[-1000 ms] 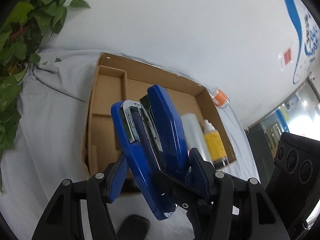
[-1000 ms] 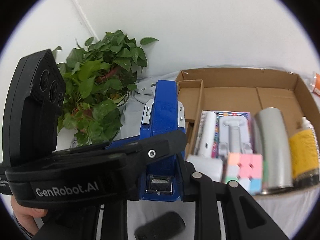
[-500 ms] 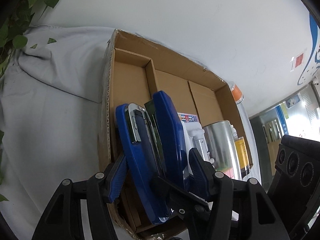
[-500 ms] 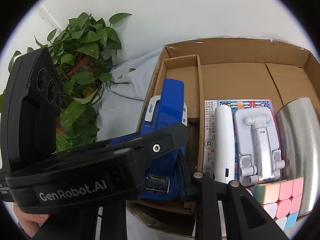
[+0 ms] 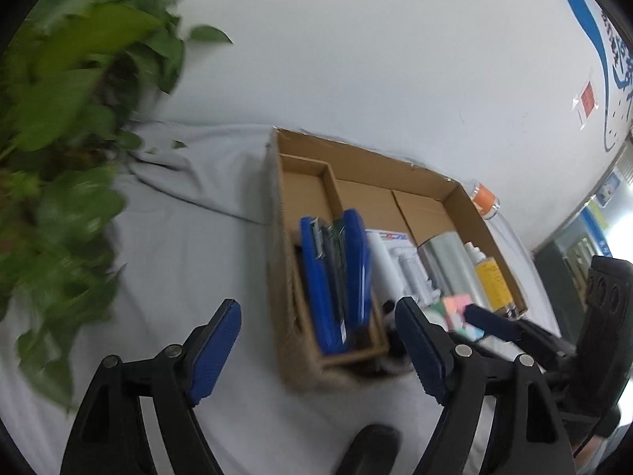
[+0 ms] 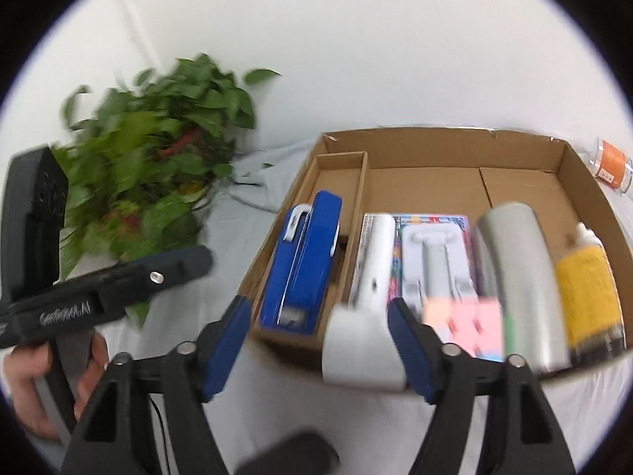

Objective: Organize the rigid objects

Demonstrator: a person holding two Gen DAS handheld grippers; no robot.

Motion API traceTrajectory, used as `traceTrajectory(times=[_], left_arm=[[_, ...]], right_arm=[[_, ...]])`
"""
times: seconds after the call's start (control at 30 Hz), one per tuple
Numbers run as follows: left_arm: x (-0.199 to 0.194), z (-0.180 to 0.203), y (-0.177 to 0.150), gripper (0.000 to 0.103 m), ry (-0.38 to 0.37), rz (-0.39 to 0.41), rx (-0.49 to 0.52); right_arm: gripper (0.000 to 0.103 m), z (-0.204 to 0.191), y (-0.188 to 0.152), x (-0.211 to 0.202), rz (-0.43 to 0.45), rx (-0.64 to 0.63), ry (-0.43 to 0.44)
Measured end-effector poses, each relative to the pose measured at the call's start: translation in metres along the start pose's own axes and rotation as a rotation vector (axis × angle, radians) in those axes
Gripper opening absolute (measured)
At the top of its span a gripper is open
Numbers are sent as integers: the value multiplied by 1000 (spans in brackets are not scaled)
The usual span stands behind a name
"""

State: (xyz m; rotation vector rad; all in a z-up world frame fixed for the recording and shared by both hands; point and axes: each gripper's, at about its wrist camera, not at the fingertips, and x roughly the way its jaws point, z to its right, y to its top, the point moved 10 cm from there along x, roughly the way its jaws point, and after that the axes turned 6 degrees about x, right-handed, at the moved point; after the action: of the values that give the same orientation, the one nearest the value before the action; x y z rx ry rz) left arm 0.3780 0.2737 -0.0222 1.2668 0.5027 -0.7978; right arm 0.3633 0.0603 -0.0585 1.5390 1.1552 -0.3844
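Note:
A blue stapler (image 5: 334, 277) lies in the narrow left compartment of the cardboard box (image 5: 447, 194); it shows in the right wrist view (image 6: 302, 265) too. My left gripper (image 5: 316, 352) is open and empty, pulled back in front of the box. My right gripper (image 6: 320, 344) is open and empty at the box's front edge. The box (image 6: 435, 142) also holds a white tube (image 6: 374, 269), a white stand (image 6: 435, 265), a silver cylinder (image 6: 518, 277), a yellow bottle (image 6: 585, 289) and a pastel cube (image 6: 467, 324).
A leafy plant (image 5: 59, 158) stands to the left on the grey cloth (image 5: 178, 257). A small orange-labelled jar (image 6: 611, 162) sits right of the box. A dark object (image 5: 372, 447) lies on the cloth near the front. The white wall is behind.
My left gripper has let go of the stapler in the left compartment, opened and pulled back. My right gripper has also drawn back a little.

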Motion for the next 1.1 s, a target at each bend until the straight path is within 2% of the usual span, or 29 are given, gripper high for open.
traceTrajectory(times=[0.1,0.2,0.33,0.4,0.47,0.53,0.57,0.77,0.87,0.93,1.0,1.1], left_arm=[[-11,8,-40,79,-38,-31,-15],[-6,21,-80,79,-86,-75,-43],[17,49,-124,79,-156,-151,-57],[31,63,-140,76,-178,-188,-57],[40,77,-153,76,-199,-221,-54],[43,84,-161,76,-170,-232,-49],[43,89,-165,76,-184,-241,-68],[34,147,-191,76,-378,-273,-158],[28,152,-194,76,-351,-231,-215],[19,142,-192,75,-313,-168,-275],[11,132,-192,75,-254,-121,-300],[5,114,-195,75,-156,-101,-322]], right_arm=[[74,13,-40,-16,-63,2,65],[74,16,-89,-17,-183,-39,122],[74,11,-149,-19,-320,-103,184],[74,11,-166,-22,-350,-116,193],[77,12,-177,-27,-360,-137,197],[82,14,-181,-32,-350,-152,196],[82,17,-183,-35,-347,-154,202],[83,49,-191,-51,-325,-194,178],[83,64,-190,-55,-291,-244,130],[83,69,-188,-56,-274,-272,102],[83,63,-184,-56,-242,-333,116],[83,47,-170,-48,-196,-463,158]])
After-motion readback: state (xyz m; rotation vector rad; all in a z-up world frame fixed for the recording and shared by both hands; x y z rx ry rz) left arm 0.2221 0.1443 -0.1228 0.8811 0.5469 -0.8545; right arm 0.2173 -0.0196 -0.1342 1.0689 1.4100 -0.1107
